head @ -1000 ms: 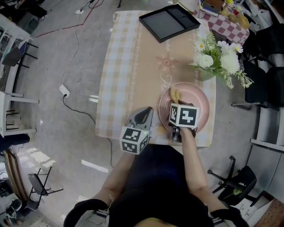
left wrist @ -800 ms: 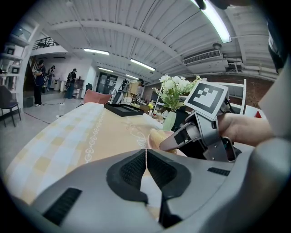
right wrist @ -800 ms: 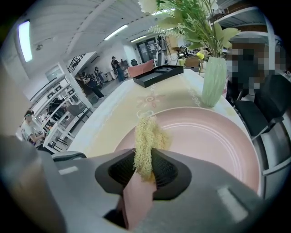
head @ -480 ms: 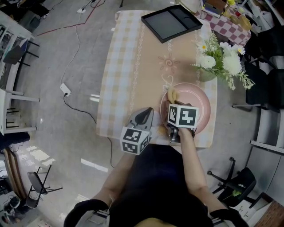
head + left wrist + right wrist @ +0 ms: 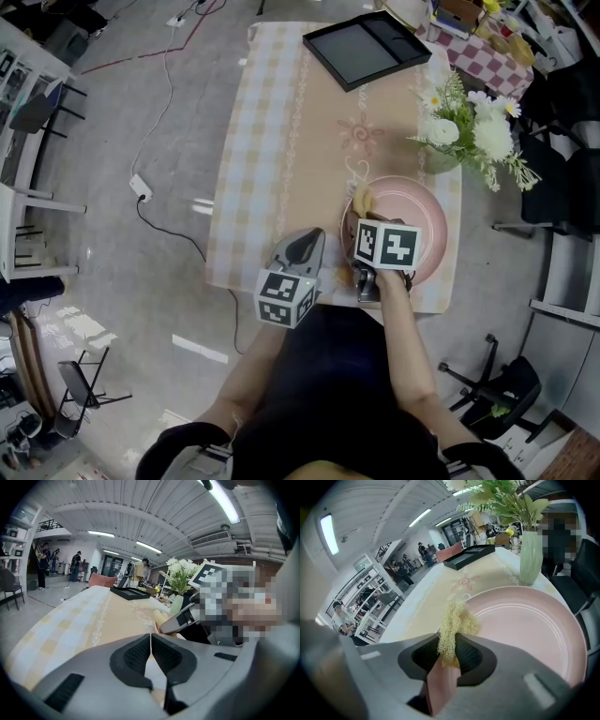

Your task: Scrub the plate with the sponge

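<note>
A pink plate (image 5: 417,217) (image 5: 525,630) lies on the table's near right corner. My right gripper (image 5: 366,216) (image 5: 449,651) is shut on a yellow fibrous sponge (image 5: 362,199) (image 5: 453,620), which rests on the plate's left rim. My left gripper (image 5: 305,244) (image 5: 151,644) hovers over the table's near edge just left of the plate. Its jaws are shut with nothing between them. In the left gripper view, the right gripper (image 5: 185,619) and a bit of the sponge (image 5: 159,617) show ahead.
A green vase of white flowers (image 5: 469,127) (image 5: 529,555) stands just beyond the plate. A black tray (image 5: 367,47) (image 5: 468,555) lies at the table's far end. The checked tablecloth (image 5: 272,150) covers the table. Chairs stand to the right, and a cable runs along the floor at left.
The right gripper with the sponge has slid slightly toward the plate's left rim. The left gripper has stayed where it was.
</note>
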{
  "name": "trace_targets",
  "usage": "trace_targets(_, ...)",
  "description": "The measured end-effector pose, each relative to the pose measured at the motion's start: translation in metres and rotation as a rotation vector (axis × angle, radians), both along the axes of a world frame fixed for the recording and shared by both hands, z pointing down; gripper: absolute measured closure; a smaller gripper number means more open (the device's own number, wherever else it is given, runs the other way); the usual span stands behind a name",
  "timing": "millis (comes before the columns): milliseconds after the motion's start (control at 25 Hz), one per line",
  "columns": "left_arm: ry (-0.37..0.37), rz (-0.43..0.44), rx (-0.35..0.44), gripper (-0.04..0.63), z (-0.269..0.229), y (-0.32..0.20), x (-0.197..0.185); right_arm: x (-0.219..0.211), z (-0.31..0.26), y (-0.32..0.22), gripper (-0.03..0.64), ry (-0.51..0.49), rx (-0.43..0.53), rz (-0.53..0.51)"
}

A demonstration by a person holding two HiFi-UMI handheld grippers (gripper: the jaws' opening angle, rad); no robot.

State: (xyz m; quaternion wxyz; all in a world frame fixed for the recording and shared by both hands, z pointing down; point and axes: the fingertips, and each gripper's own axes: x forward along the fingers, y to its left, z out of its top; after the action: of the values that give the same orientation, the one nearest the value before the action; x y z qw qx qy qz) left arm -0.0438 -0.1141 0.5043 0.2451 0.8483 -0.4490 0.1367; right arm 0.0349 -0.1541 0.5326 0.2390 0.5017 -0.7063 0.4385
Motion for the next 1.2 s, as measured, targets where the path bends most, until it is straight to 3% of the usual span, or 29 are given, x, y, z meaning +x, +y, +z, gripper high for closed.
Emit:
trace_targets(840,0.001,0.012,0.017,0.578,-0.004,0.007,0.005,-0.005,-0.023,0.003,0.525,-0.128,0.076,0.013)
trace_targets(1200,0.005,0.057,0.028,0.578,-0.006,0.011,0.020,0.023,-0.032,0.015,0.525,-0.127,0.095,0.062)
